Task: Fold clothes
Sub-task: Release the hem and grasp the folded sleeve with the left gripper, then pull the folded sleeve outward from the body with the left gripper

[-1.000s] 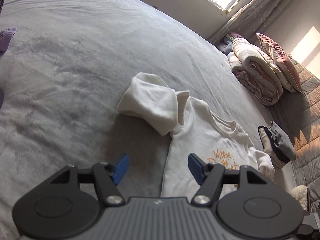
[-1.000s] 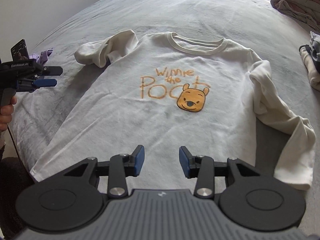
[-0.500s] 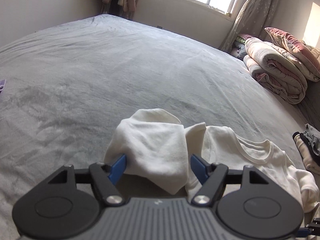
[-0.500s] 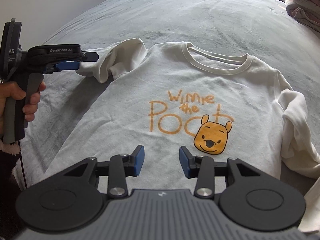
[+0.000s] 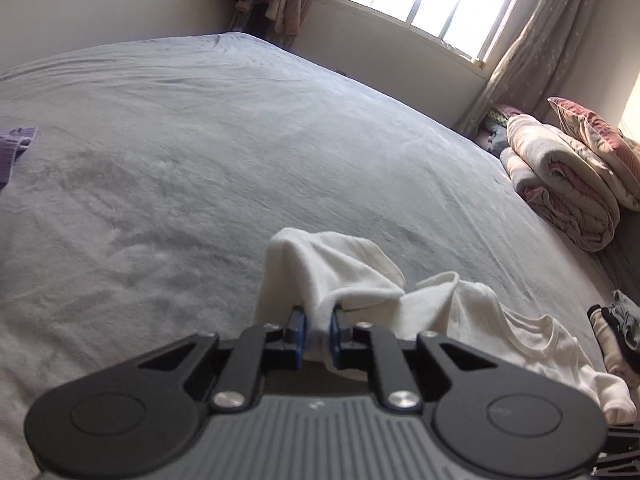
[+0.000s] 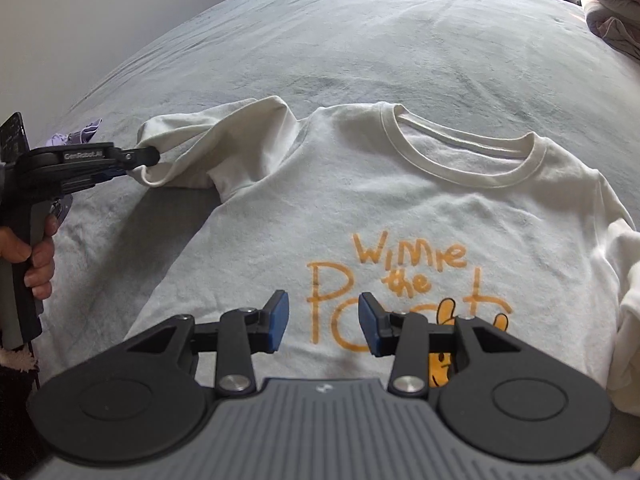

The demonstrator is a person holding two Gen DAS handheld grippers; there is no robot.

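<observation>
Right wrist view shows a cream sweatshirt (image 6: pixel 400 216) with an orange bear print spread face up on the grey bed (image 6: pixel 360 40), collar toward the far edge of the bed and its hem toward the near edge, under the camera. The left gripper (image 6: pixel 150 158) has just been closing, and its blue pads are now clamped on the cuff end of the left sleeve (image 6: pixel 212 148), which lies bunched near the left edge of the bed; the left wrist view confirms cloth pinched between the pads, with the sleeve (image 5: pixel 332 264) rising in a peak ahead of them. The right gripper (image 6: pixel 320 322) hovers over the lower chest of the shirt with its jaws partly apart and nothing between them. The other sleeve (image 6: pixel 628 264) is crumpled along the right side of the shirt. My reading is that the sleeve is about to be drawn across the body for the first fold. The bite looks to be on a thin edge of fabric, so a quick pull could slip the cuff free. With nothing pinning the torso, dragging the sleeve may also shift the whole shirt on the soft blanket and wrinkle the front. If only one layer is caught, the sleeve could twist instead of lying flat
</observation>
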